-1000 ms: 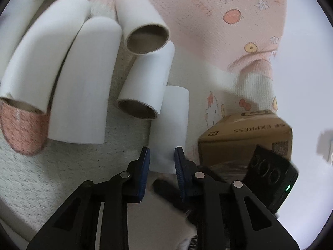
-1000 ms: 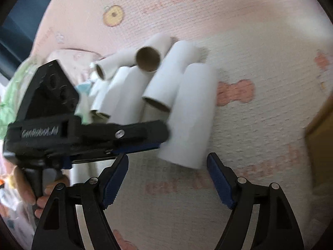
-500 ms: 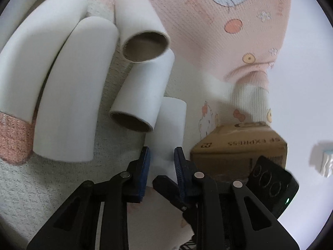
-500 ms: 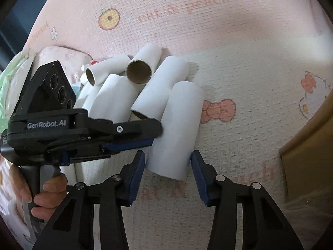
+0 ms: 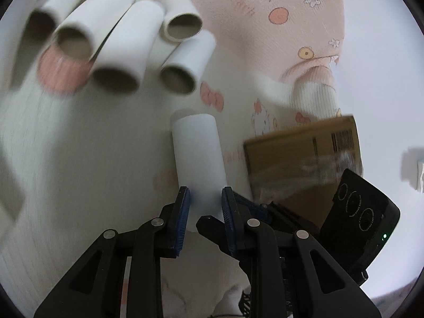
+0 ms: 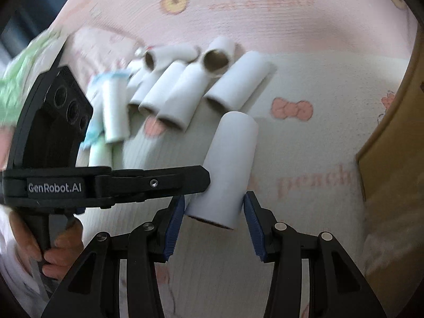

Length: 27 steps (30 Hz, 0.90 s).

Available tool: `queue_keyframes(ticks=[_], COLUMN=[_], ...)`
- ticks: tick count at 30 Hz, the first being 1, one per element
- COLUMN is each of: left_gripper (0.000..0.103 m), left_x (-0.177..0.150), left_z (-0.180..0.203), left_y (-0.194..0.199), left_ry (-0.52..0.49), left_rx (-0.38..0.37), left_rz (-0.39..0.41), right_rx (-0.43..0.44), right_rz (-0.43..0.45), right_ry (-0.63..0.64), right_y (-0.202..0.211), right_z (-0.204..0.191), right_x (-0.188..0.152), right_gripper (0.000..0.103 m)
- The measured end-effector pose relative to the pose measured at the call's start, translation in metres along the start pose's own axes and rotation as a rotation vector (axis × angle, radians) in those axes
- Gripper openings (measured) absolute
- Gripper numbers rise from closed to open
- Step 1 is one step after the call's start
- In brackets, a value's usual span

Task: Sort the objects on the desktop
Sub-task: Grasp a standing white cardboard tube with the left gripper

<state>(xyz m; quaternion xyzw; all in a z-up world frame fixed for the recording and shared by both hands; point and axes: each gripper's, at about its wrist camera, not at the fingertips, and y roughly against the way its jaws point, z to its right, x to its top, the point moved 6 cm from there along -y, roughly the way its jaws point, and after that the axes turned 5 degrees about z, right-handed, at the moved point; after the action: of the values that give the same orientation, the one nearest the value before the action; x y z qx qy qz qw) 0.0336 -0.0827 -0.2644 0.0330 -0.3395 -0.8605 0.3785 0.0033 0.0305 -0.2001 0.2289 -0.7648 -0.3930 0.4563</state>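
Observation:
A white cardboard tube (image 5: 197, 156) lies apart from the pile of similar tubes (image 5: 127, 45) on a cartoon-print blanket. My left gripper (image 5: 205, 204) is shut on its near end. In the right wrist view the same tube (image 6: 229, 164) sits between the blue pads of my right gripper (image 6: 213, 212), which is shut on it near its open end. There the left gripper (image 6: 205, 179) comes in from the left, its finger against the tube's side. One right finger (image 5: 212, 224) shows under the tube in the left view. The pile (image 6: 190, 90) lies behind.
A brown cardboard box (image 5: 302, 153) stands just right of the held tube, also at the right edge as the box (image 6: 392, 122). A person's hand (image 6: 61, 246) holds the left gripper's handle. Small pale green and blue items (image 6: 100, 122) lie left of the pile.
My right gripper closed from wide open onto the tube that the left gripper held. Both grippers then drew that tube back from the pile, leaving a gap, and the box looms closer.

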Motion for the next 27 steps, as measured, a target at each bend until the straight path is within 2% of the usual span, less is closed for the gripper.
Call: queue_keyframes(ticks=[2, 6, 9, 11, 14, 17, 21, 27], left_gripper=[0.027, 0.027, 0.028, 0.036, 0.040, 0.040, 0.040, 0.040], left_x=[-0.012, -0.024, -0.017, -0.010, 0.001, 0.011, 0.021, 0.023], left_z=[-0.002, -0.004, -0.005, -0.007, -0.009, -0.012, -0.014, -0.018], left_y=[0.002, 0.013, 0.021, 0.024, 0.019, 0.010, -0.002, -0.023], left_ry=[0.006, 0.008, 0.039, 0.055, 0.061, 0.060, 0.078, 0.159], left_rx=[-0.003, -0.035, -0.072, -0.084, -0.067, -0.036, -0.018, -0.071], left_rz=[-0.019, -0.007, 0.032, 0.060, 0.066, 0.066, 0.055, -0.008], right_rx=[-0.006, -0.006, 0.023, 0.024, 0.033, 0.036, 0.022, 0.058], right_rz=[-0.016, -0.031, -0.032, -0.019, -0.007, -0.003, -0.002, -0.074], right_ry=[0.050, 0.098, 0.064, 0.027, -0.040, -0.072, -0.040, -0.018], right_y=[0.003, 0.008, 0.012, 0.016, 0.012, 0.010, 0.007, -0.019], right_z=[-0.011, -0.023, -0.021, -0.014, -0.006, 0.001, 0.001, -0.005], right_x=[-0.011, -0.024, -0.025, -0.023, -0.011, 0.001, 0.011, 0.011], right_gripper=[0.044, 0.044, 0.044, 0.046, 0.054, 0.056, 0.056, 0.057])
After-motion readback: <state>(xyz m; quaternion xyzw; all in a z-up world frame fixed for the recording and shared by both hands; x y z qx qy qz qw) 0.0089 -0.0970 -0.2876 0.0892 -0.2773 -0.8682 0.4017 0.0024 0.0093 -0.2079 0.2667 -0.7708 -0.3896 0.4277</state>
